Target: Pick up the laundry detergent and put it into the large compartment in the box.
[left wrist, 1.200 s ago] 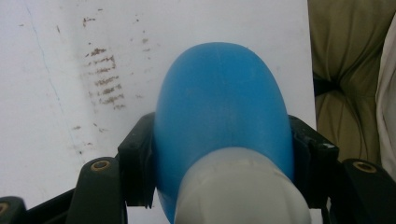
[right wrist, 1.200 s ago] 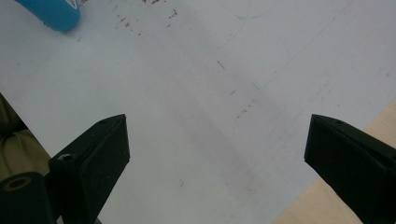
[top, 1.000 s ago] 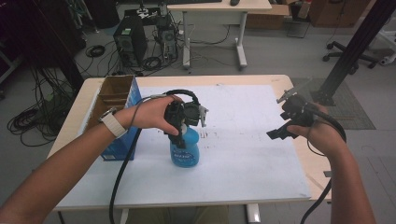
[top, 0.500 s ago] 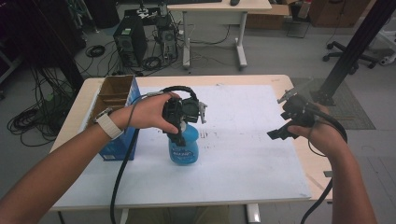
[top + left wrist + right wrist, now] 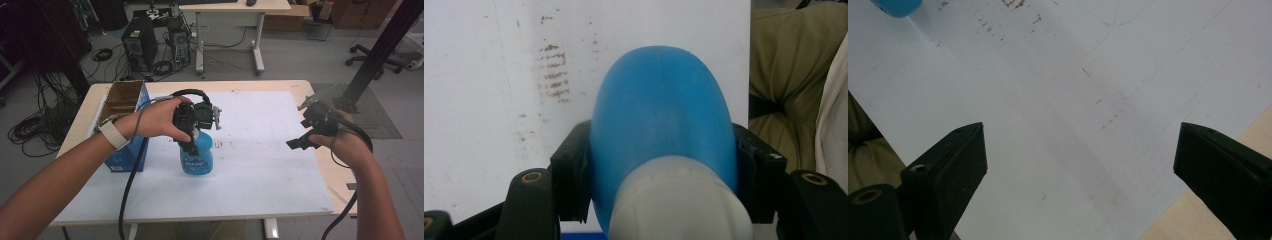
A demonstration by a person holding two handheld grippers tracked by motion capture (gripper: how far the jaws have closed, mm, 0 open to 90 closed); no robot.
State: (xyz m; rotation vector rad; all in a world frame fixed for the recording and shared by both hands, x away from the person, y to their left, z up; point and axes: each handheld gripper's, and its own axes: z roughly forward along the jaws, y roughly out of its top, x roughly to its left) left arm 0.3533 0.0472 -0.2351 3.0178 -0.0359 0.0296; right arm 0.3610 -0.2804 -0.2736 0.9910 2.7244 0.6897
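The left gripper (image 5: pixel 192 131) has its 2 jaws clamped on the upper body of 1 blue bottle (image 5: pixel 196 156), just below its white cap (image 5: pixel 679 202), presumably for a firm hold near the top. The bottle stands upright on the white board (image 5: pixel 270 165). The right gripper (image 5: pixel 310 131) hovers well apart, jaws spread wide and empty, likely on standby. 1 blue carton (image 5: pixel 125 152) sits at the board's left edge.

Left hand-held gripper (image 5: pixel 196 131) clamped, right hand-held gripper (image 5: pixel 303 141) agape.
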